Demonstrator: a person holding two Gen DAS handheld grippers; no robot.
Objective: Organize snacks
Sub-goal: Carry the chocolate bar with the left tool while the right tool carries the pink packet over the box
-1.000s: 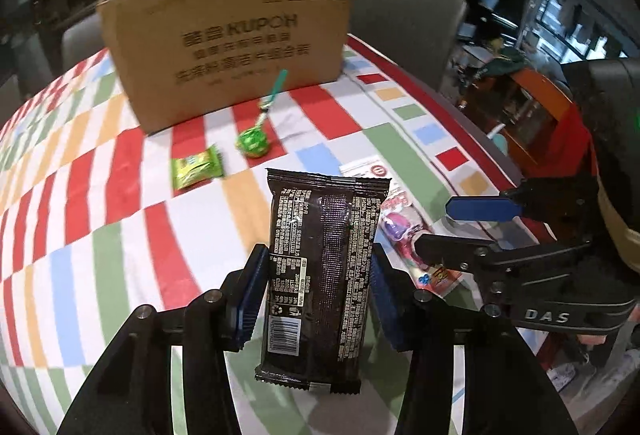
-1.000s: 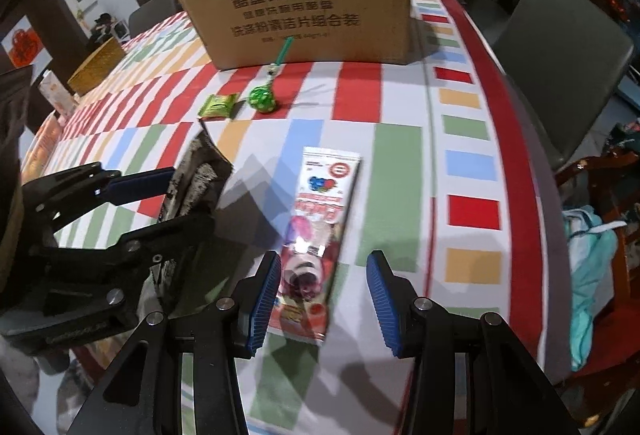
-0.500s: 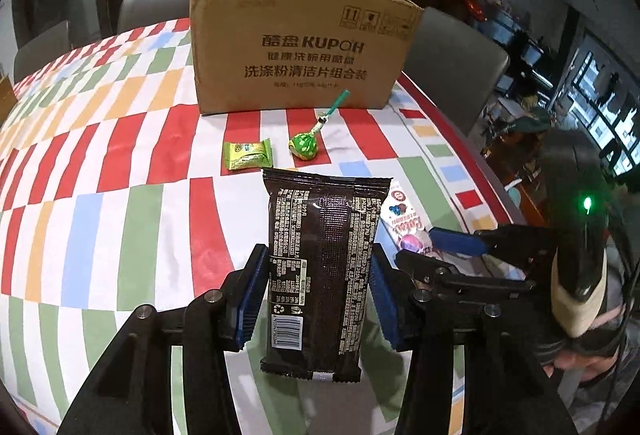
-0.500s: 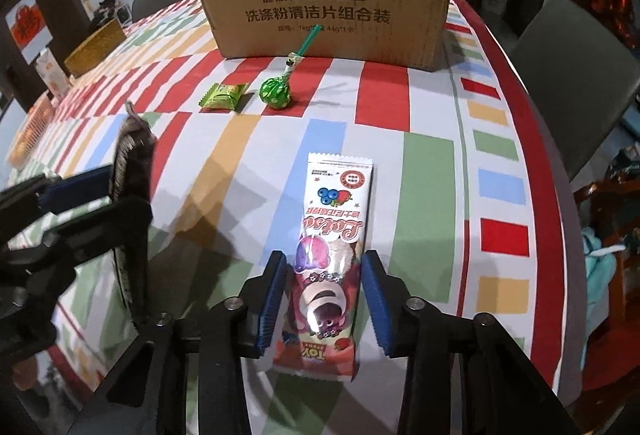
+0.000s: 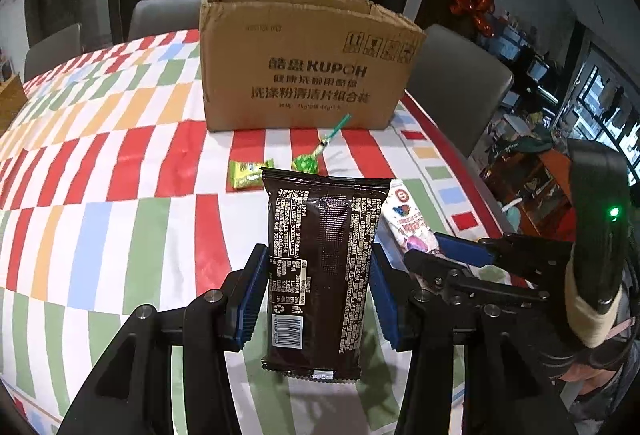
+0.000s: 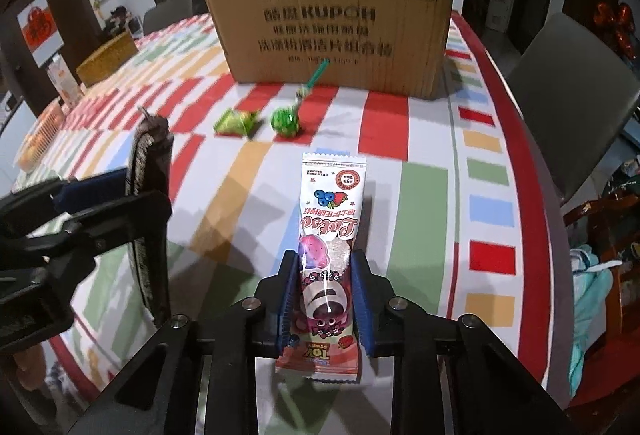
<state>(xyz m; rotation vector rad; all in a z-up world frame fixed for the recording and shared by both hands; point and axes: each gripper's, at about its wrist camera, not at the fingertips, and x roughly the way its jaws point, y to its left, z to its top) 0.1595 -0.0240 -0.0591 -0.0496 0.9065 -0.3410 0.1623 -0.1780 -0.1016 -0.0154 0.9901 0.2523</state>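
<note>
Left gripper [image 5: 318,291], clamped on dark snack packet [image 5: 326,251], raised off the striped tablecloth [image 5: 120,195]. Right gripper [image 6: 324,295], jaws just closing, pinching pink lolly sachet [image 6: 330,235]; cardboard box [image 6: 328,19] at twelve o'clock.

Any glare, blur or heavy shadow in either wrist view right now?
Left wrist view: sharp; box print readable; soft shadow under the dark packet; fisheye bends the table edge. Right wrist view: box print blurred; glare streak on the pink packet; shadows fall across the cloth.
</note>
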